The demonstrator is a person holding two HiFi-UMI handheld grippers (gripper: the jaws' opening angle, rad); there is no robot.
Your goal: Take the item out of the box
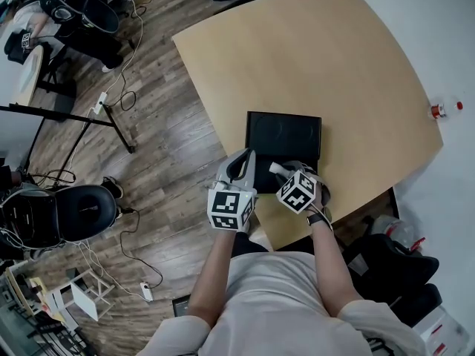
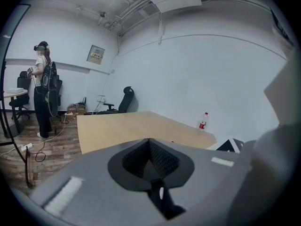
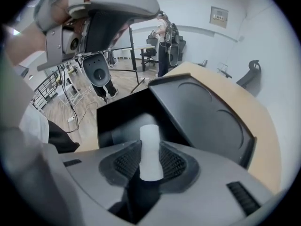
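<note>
L gripper (image 1: 243, 156) is hovering over the near edge of the table (image 1: 326, 58). Its fingers (image 2: 164, 161) are pressing together w/ nothing btwn them. Far off to the left of those fingertips a person (image 2: 42, 88) is standing on the wood floor. Straight ahead of them, past the bare tabletop, a chair (image 2: 124, 99) is sitting by the wall. To their right a bottle (image 2: 203, 121) is standing upright at the far table edge.

The box (image 3: 115, 121) is lying open just ahead of both sets of fingers. Its lid (image 1: 283, 133) is swinging out beyond the fingertips, w/ round recesses showing on its inner face.

R gripper (image 1: 286, 170) is sitting just right of the L fingers, the two grippers close together. R fingers (image 3: 127, 161) are clamping on a white tube (image 3: 150, 142), one pad on each side. The tube is pointing out past the fingertips, and its far end is showing against the box's dark inside. Can't tell if the tube is clear of the box or touching it. From the R gripper view, the L gripper is showing up and left of the R fingers.

Well right of the R fingers, in the head view, the bottle is lying out at the table's edge.
</note>
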